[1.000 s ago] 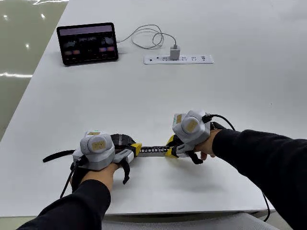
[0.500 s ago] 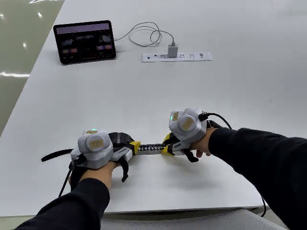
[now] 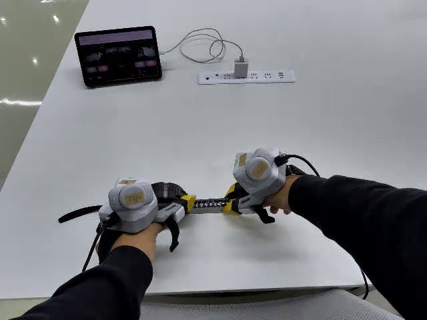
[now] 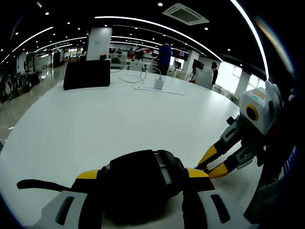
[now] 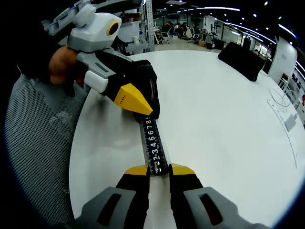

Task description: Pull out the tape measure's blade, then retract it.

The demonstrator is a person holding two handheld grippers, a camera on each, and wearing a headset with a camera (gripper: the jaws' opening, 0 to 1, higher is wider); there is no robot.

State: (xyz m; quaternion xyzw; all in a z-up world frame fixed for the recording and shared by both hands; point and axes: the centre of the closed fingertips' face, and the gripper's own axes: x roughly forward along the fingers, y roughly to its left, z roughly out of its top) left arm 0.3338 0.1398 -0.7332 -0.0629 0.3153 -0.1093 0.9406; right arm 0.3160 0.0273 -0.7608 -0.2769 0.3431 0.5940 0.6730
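Tape measure (image 3: 170, 193) is on the white table (image 3: 280, 127), near edge, left of centre. Black case lies flat w/ the left gripper (image 4: 143, 173) clenched round it. In the left gripper view the case sits btwn both yellow-tipped jaws and touches each.

A short bit of blade (image 5: 151, 140) is out of the case. It runs right along the tabletop, numbers up. Right gripper (image 5: 159, 170) is grasping the blade's free end: jaws nearly together, blade tip caught btwn the yellow pads (image 5: 138, 170).

The 2 grippers are near each other but apart, joined only by the blade. In the head view both are held by hands in dark sleeves (image 3: 360, 213).

A black strap (image 3: 79, 215) lies on the table just left of the left gripper; can't tell what it's attached to.

Far left: a tablet (image 3: 119, 56), propped up, screen lit. Far centre: a white power strip (image 3: 257, 77) w/ a white charger (image 3: 241, 69) plugged in. A white cable (image 3: 203, 45) loops from the charger toward the tablet.
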